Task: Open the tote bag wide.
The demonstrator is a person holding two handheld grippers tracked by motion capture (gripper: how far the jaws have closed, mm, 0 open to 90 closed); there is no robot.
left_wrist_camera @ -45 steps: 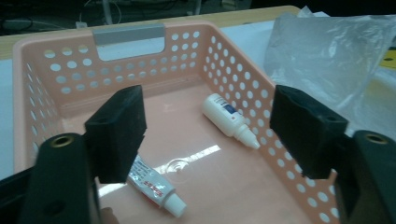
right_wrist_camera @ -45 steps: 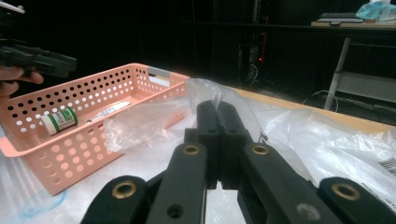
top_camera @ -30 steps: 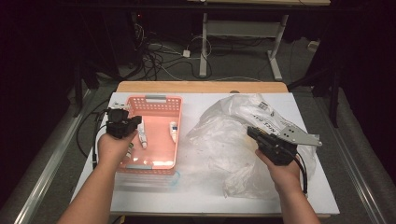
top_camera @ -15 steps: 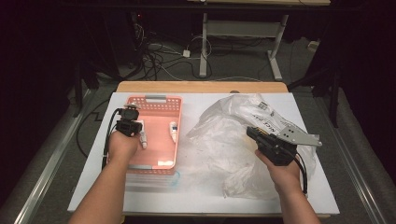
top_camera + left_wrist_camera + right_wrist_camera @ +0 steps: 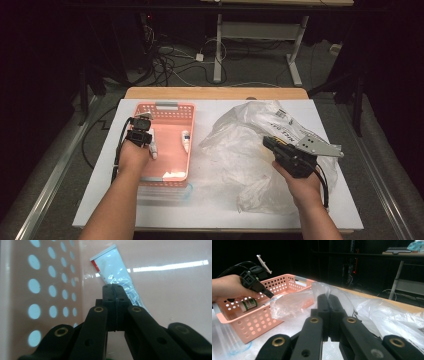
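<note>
At left of the high view, the clenched, empty left tool (image 5: 143, 129) hovers over a tube (image 5: 117, 280) inside the pink basket (image 5: 187, 137). The right tool (image 5: 270, 142), also clenched, pinches nothing at the plastic bag (image 5: 240, 150) on the table (image 5: 210, 210); unpacking seems unfinished.

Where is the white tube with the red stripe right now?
The white tube lies on the floor of the pink basket, on the table's left side in the high view, close to the holed wall, just beyond the shut left gripper.

A white table (image 5: 100, 200) with a wooden far edge carried a pink basket (image 5: 170, 107) on a clear lid (image 5: 165, 192), under the left claw (image 5: 141, 131). A crumpled clear plastic bag (image 5: 240, 145) lay beside the basket, beneath the right claw (image 5: 268, 142).
</note>
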